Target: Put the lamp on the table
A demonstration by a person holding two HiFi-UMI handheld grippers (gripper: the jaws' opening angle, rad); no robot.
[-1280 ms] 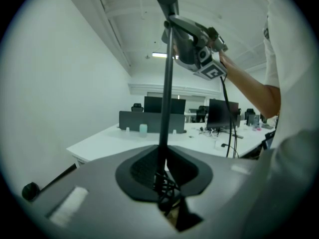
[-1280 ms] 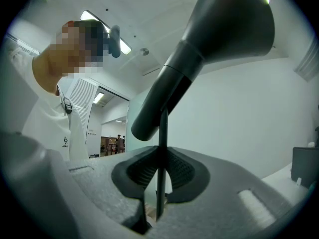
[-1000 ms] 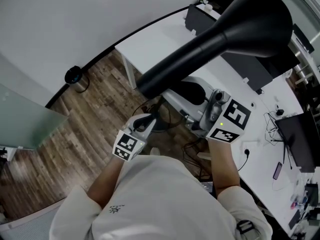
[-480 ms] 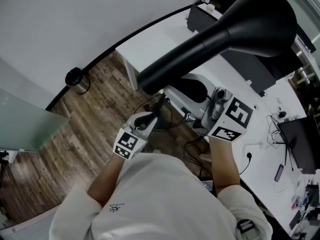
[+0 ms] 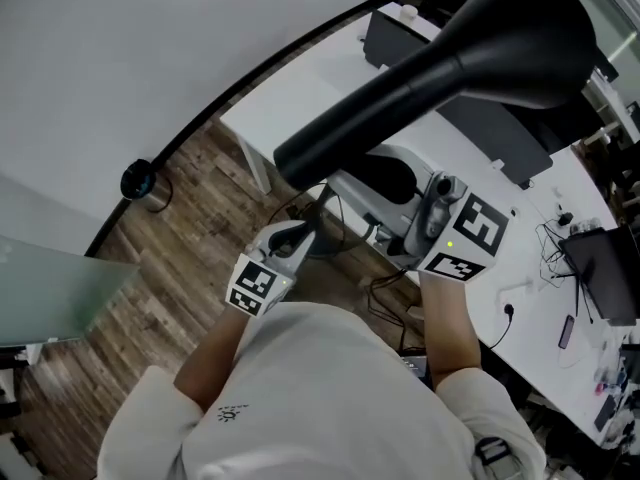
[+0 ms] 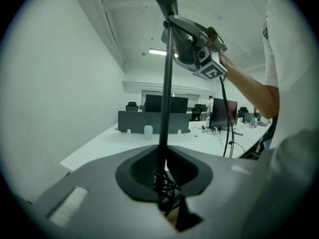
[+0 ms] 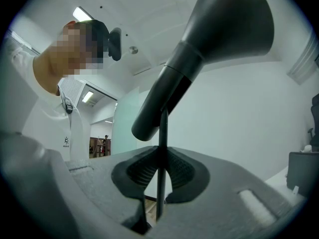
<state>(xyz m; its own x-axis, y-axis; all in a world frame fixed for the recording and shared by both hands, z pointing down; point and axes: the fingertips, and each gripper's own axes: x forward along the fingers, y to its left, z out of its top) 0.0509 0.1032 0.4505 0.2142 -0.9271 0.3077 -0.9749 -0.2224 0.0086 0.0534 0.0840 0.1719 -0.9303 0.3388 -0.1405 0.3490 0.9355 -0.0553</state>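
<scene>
A black lamp hangs in the air between my two grippers. Its big cone shade [image 5: 450, 68] fills the upper right of the head view and tilts over the white table [image 5: 300, 98]. My left gripper [image 5: 290, 246] is shut on the thin lamp pole [image 6: 167, 83] low down, where the black cord [image 6: 167, 190] is bunched between the jaws. Higher up, right under the shade [image 7: 209, 44], my right gripper [image 5: 425, 218] is shut on the same pole [image 7: 162, 148]. The left gripper view shows the right gripper [image 6: 197, 49] above.
A black round bin [image 5: 140, 180] stands on the wood floor by the wall. A white and black office chair [image 5: 385, 178] sits below the lamp. On the table are a dark partition [image 5: 400, 38], monitors [image 5: 605, 278] and cables [image 5: 505, 313].
Both grippers and the lamp have moved together across the room toward the table. In the head view the bin has slid left and the table looms nearer. Both grips are unchanged.
</scene>
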